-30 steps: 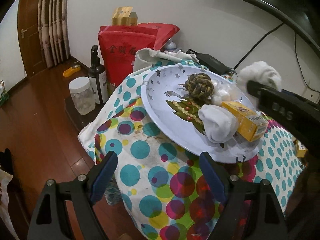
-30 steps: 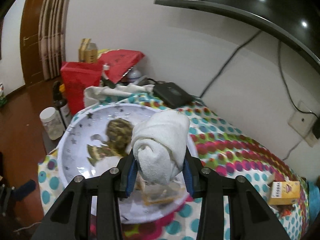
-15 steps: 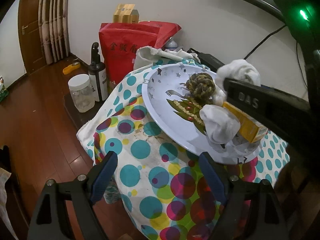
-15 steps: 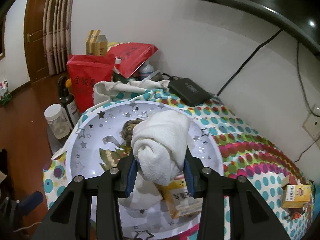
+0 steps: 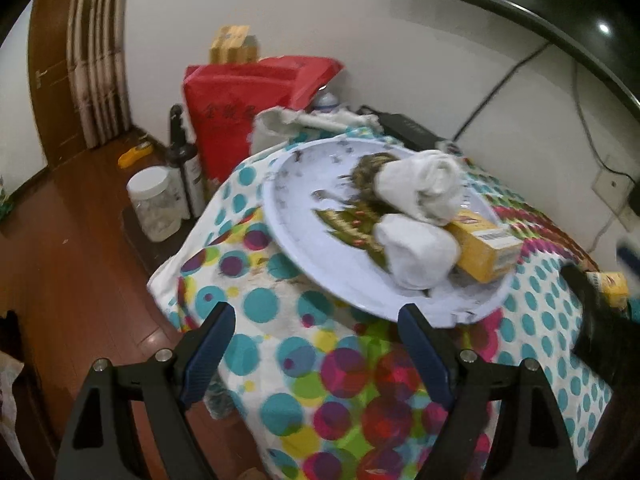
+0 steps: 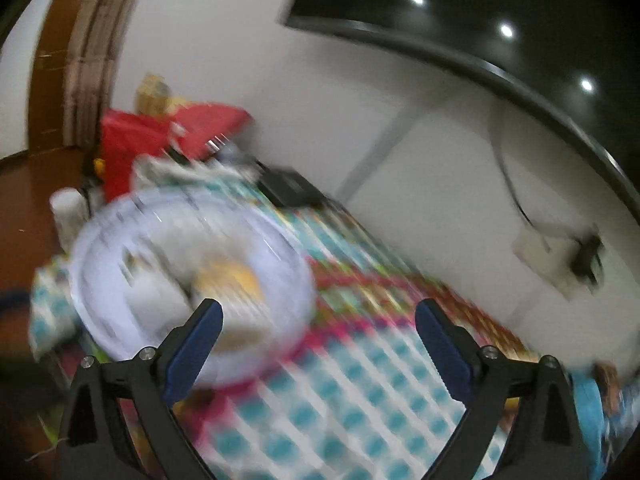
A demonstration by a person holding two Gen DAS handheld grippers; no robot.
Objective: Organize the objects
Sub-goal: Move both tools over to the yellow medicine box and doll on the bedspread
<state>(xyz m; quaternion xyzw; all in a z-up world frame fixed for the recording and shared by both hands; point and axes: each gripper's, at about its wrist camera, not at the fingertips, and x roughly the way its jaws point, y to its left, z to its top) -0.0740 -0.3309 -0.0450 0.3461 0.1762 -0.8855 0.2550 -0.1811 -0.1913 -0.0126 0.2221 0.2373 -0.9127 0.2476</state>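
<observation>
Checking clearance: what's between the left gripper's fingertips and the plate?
Left wrist view: only bare polka-dot tablecloth lies between the open left gripper and the plate rim.

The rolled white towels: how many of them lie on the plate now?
2. One rolled white towel lies across the far middle of the plate, beside the yellow box; the other towel lies just in front of it. More may be hidden.

a home room; wooden door; polka-dot tablecloth; wall television
</observation>
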